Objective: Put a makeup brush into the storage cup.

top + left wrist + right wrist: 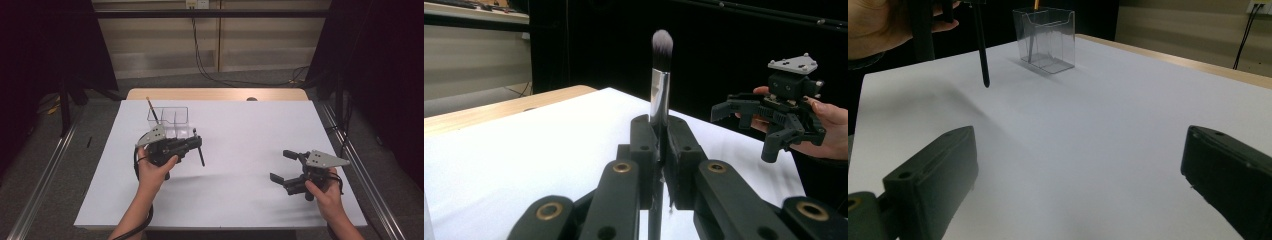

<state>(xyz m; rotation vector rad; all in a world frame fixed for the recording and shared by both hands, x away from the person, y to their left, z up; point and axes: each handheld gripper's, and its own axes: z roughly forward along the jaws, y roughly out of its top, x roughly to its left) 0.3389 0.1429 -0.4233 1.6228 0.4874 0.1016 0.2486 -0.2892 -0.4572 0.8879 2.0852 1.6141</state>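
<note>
My left gripper point(197, 142) is shut on a makeup brush point(200, 155), held upright above the white sheet. In the left gripper view the jaws point(661, 135) clamp the brush point(660, 85) below its silver ferrule, with the grey bristle tip up. The black handle point(982, 55) hangs down over the sheet. Just behind the left gripper stands a clear two-compartment holder point(168, 116), with a thin brush point(151, 110) leaning in its left compartment. At the right of the table my right gripper point(281, 165) is open and has nothing between its jaws point(1078, 185).
A white sheet point(240, 150) covers the wooden table point(215, 94). A small dark object point(251, 99) lies at the far edge. Metal rails run along both sides on the floor. Cables hang at the back wall.
</note>
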